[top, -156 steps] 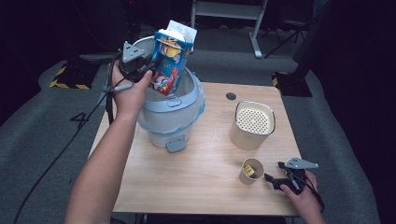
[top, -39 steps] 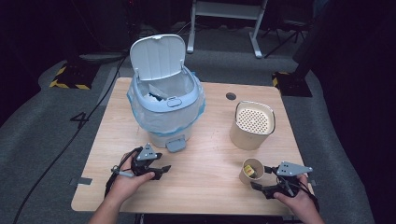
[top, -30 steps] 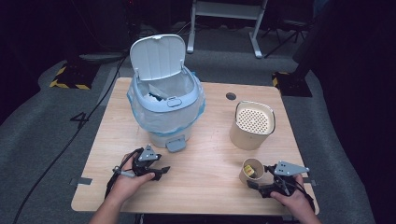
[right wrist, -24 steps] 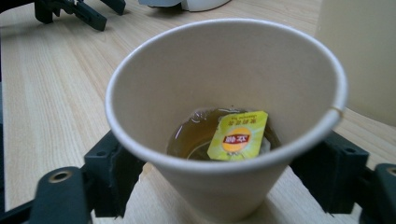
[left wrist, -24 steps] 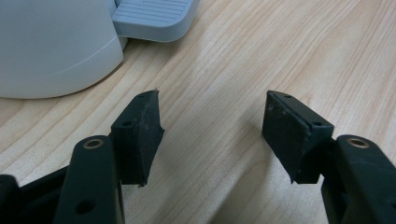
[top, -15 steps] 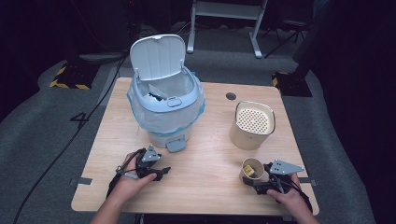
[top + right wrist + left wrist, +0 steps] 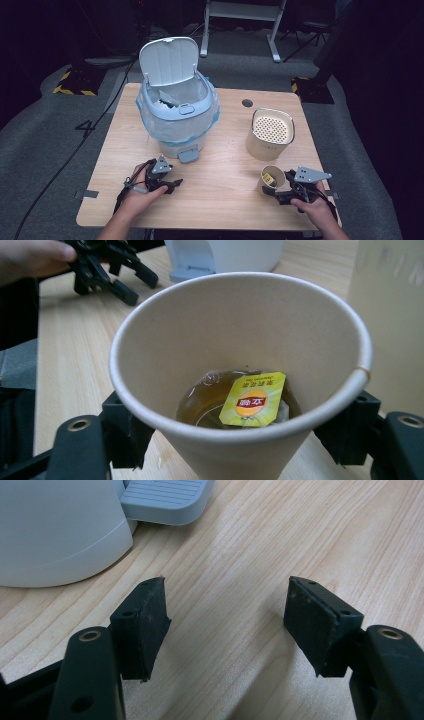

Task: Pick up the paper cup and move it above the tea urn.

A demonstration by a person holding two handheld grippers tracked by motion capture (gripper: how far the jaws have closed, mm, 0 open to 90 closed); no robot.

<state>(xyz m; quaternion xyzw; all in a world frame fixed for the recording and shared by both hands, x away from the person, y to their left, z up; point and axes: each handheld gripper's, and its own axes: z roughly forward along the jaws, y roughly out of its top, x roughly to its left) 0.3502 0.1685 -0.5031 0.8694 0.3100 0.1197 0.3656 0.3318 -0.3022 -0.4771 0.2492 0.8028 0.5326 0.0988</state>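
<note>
The right gripper had just been closing, and there it was, both jaws pressed against the sides of the paper cup, one on each flank, a firm clamp on it. The cup stood upright on the table near the front right corner, and down in its bottom sat a little brown liquid with a yellow tea-bag tag lying on it. Just behind the cup stood the beige canister with its perforated top, close but apart from it. Over on the other side, the left gripper had just been easing wider and sat spread apart with nothing between its pads, only bare wood grain showing under the gap. It rested low over the table's front left, with the person's hand wrapped around it. Right ahead of it was the pedal of the pale blue bin, the bin's round base near the left jaw. The bin stood at the back left of the table, lid tipped up and open, a bag liner folded over its rim and some rubbish inside.
</note>
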